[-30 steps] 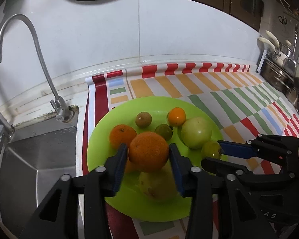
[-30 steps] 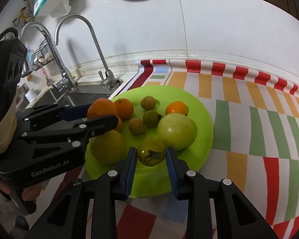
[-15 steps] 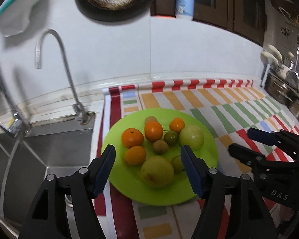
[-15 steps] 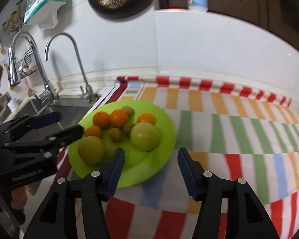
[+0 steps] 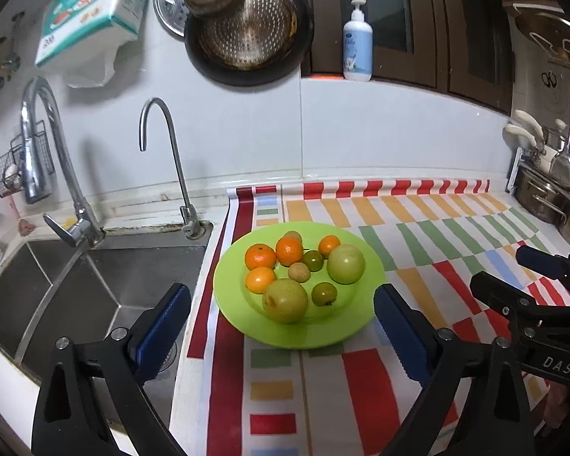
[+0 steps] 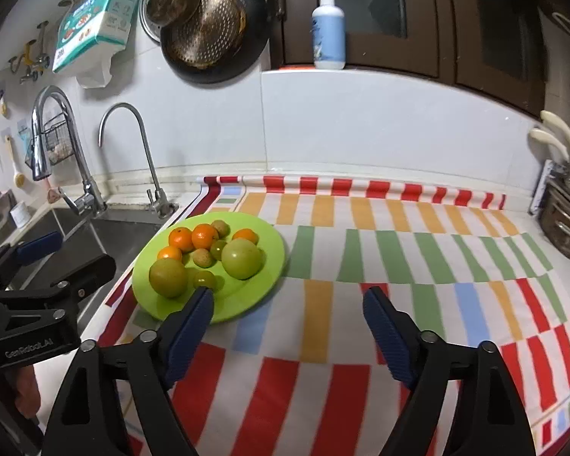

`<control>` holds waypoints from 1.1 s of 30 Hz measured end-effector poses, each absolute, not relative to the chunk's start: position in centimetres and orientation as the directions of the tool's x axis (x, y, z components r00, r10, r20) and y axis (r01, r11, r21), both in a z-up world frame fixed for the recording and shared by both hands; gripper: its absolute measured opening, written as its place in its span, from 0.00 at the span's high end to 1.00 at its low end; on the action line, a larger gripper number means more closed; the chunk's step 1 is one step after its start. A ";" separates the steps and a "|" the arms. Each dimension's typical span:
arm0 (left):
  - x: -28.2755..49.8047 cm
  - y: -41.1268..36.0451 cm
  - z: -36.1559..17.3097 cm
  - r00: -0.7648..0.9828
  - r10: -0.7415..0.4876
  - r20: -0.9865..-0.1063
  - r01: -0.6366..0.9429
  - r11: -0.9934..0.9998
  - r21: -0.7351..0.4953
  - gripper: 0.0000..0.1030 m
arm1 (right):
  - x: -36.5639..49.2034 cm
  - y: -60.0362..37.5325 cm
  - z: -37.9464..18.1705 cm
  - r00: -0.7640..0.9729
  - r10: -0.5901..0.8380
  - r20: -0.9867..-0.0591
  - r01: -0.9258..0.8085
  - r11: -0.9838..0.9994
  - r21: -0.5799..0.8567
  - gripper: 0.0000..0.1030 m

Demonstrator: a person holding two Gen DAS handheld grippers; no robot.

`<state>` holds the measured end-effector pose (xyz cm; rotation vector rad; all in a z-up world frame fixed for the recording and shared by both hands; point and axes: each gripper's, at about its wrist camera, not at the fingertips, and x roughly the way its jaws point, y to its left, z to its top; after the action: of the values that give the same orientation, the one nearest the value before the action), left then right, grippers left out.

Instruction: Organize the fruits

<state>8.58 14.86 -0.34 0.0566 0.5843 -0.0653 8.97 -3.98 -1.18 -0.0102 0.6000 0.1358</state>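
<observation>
Both grippers empty, jaws wide & just been opening w/ nothing between the pads. Left gripper (image 5: 281, 326) hangs back from the green plate (image 5: 353, 326), which sits ahead, framed by its fingers. Right gripper (image 6: 287, 306) has the plate ahead-left; its left finger overlaps the rim in view, touching or not I can't tell.

All fruit is on the plate, clustered:
- 4 oranges (image 5: 260, 257) far side: firm, light, waxy skin, prob. a bit slippery. Grip across widest part.
- 2 big green round fruits (image 5: 285, 300), one nearest left gripper: heaviest-looking, hard, smooth; need near-full jaw width, pads at the equator, else they roll out.
- Small dark-green ones (image 5: 324, 293) & brownish ones (image 5: 299, 271): light, likely thin-skinned, so go gentle.

Everything's round, packed close; judge that a nudge to one shifts its neighbours. Plate looks like slick plastic on striped cloth (image 5: 418, 235), may slide.
</observation>
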 end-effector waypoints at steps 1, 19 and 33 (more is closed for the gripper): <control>7.9 14.6 -0.2 0.837 -0.038 -0.545 0.070 0.997 0.038 0.02 | 8.5 -4.2 -1.1 0.821 0.123 -0.557 -0.129 0.991 0.029 0.16; -0.7 12.1 1.9 0.863 0.008 -0.504 0.018 0.999 0.048 0.00 | 0.0 -7.3 0.8 0.854 0.134 -0.503 -0.131 0.991 0.042 0.16; -5.1 11.6 3.3 0.880 0.006 -0.475 0.015 0.999 0.040 0.00 | -4.3 -8.3 2.1 0.872 0.138 -0.470 -0.140 0.990 0.031 0.14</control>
<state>-5.11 11.57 3.26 0.0427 0.4952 -0.0046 -4.31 -8.31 2.06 -0.0038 0.4913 0.1455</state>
